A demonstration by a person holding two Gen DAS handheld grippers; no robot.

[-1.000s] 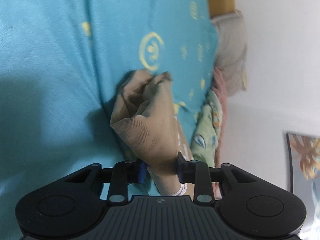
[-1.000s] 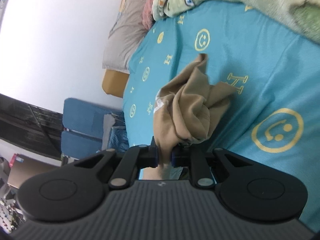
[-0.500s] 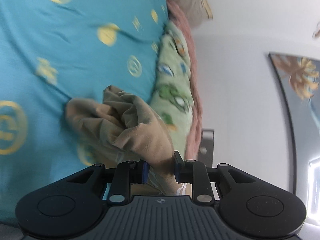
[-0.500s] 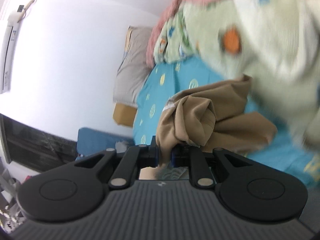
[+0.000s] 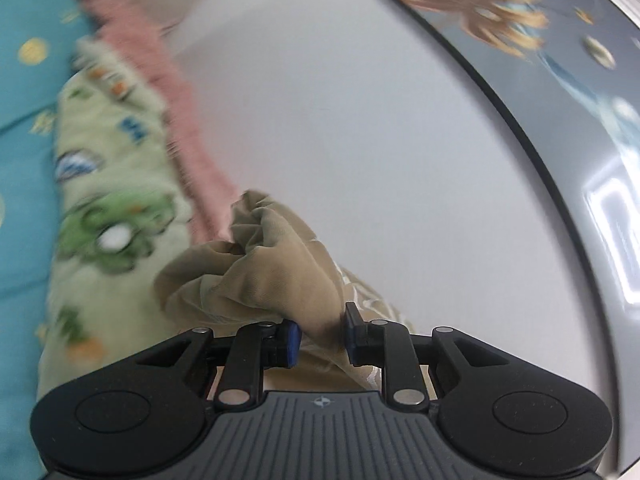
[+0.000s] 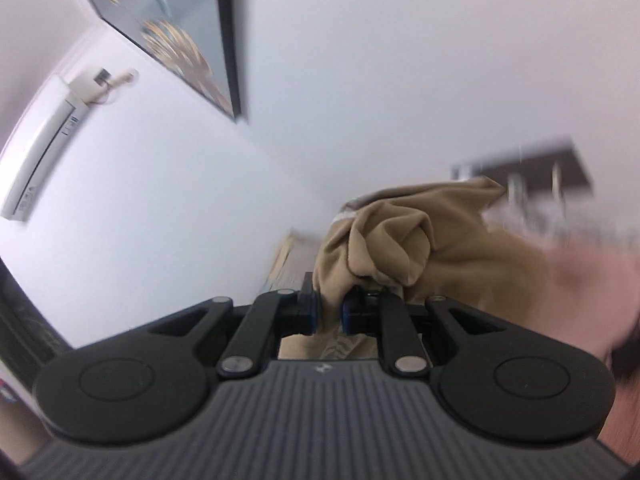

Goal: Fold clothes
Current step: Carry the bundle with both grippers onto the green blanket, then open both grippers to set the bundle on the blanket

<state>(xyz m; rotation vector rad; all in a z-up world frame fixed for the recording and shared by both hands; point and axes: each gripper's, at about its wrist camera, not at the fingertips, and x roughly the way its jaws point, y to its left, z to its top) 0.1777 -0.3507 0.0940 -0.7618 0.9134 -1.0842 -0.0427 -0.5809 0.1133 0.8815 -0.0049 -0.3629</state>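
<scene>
A tan garment [image 5: 264,272] is bunched in front of my left gripper [image 5: 320,338], which is shut on a fold of it. In the right wrist view the same tan garment [image 6: 400,240] hangs bunched from my right gripper [image 6: 328,314], which is shut on another fold. Both grippers hold the cloth raised in the air and point toward the white wall. The rest of the garment hangs below, out of sight.
A green patterned blanket [image 5: 108,208] and a pink blanket [image 5: 176,92] lie along the wall on the teal bed sheet [image 5: 20,128]. A framed picture [image 5: 552,92] hangs on the wall. An air conditioner [image 6: 40,152] sits high on the wall.
Both grippers have lifted the tan garment off the teal bed and swung upward; the views now face the wall instead of the bed. Both grips are unchanged.
</scene>
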